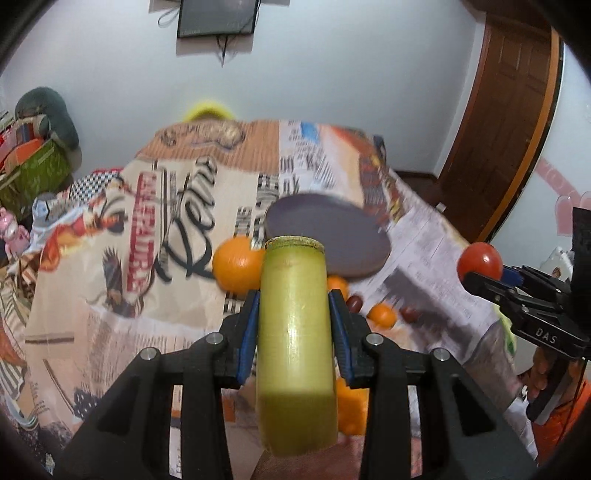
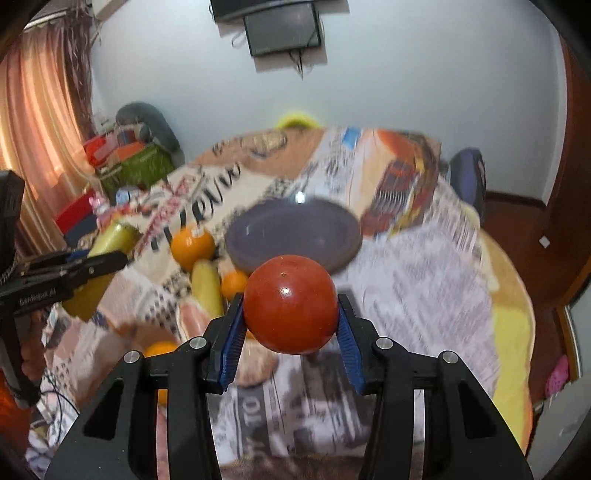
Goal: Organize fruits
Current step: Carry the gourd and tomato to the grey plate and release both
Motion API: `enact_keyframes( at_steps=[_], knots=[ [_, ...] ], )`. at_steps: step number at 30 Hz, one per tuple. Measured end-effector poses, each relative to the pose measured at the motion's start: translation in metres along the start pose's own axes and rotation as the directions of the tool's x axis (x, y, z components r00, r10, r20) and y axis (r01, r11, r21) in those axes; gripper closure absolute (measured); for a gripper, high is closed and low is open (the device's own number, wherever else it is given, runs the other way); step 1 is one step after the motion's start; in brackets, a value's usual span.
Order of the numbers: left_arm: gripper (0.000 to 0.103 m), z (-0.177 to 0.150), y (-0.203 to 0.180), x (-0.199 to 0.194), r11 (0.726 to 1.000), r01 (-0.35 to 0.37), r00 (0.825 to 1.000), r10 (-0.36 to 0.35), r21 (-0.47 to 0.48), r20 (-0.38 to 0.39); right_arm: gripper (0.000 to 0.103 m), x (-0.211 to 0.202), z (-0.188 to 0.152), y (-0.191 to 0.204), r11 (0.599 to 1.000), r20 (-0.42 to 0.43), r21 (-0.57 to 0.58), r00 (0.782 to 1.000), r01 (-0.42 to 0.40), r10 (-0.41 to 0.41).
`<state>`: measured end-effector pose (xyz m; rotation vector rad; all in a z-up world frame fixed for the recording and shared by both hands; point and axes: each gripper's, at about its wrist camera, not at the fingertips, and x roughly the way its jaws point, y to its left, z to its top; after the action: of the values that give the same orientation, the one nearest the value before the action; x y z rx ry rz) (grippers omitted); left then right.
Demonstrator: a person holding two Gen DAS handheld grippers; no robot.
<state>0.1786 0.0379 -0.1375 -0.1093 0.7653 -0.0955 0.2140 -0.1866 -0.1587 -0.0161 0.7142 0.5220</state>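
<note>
My left gripper (image 1: pixel 294 314) is shut on a yellow-green cylindrical stalk piece (image 1: pixel 295 332), held above the table. My right gripper (image 2: pixel 291 325) is shut on a red tomato (image 2: pixel 290 303), also in the air; it shows in the left wrist view (image 1: pixel 480 263) at the right. A grey-purple plate (image 1: pixel 327 240) (image 2: pixel 293 234) lies empty on the printed tablecloth beyond both grippers. Oranges (image 1: pixel 238 266) (image 2: pixel 192 244), a yellow-green fruit (image 2: pixel 207 288) and small dark red fruits (image 1: pixel 354 303) lie near the plate's near-left side.
The round table is covered by a newspaper-print cloth (image 2: pixel 424 280). A yellow object (image 2: pixel 295 120) sits behind the far edge. Boxes and clutter (image 2: pixel 136 162) stand at the left, a wooden door (image 1: pixel 498 122) at the right, a wall screen (image 2: pixel 282 31) above.
</note>
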Motion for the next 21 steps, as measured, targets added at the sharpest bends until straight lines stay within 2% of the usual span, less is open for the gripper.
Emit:
enact_keyframes(
  at_steps=[10, 21],
  knots=[
    [0.067, 0.04, -0.016, -0.002, 1.0, 0.002, 0.996, -0.003, 0.022, 0.084, 0.06, -0.004, 0.043, 0.008, 0.998, 0.115, -0.042, 0.993, 0.036, -0.031],
    [0.067, 0.087, -0.024, 0.028, 0.998, -0.034, 0.989, 0.026, 0.051, 0.144, 0.06, 0.025, 0.073, 0.0, 0.998, 0.149, -0.046, 0.988, 0.051, -0.043]
  ],
)
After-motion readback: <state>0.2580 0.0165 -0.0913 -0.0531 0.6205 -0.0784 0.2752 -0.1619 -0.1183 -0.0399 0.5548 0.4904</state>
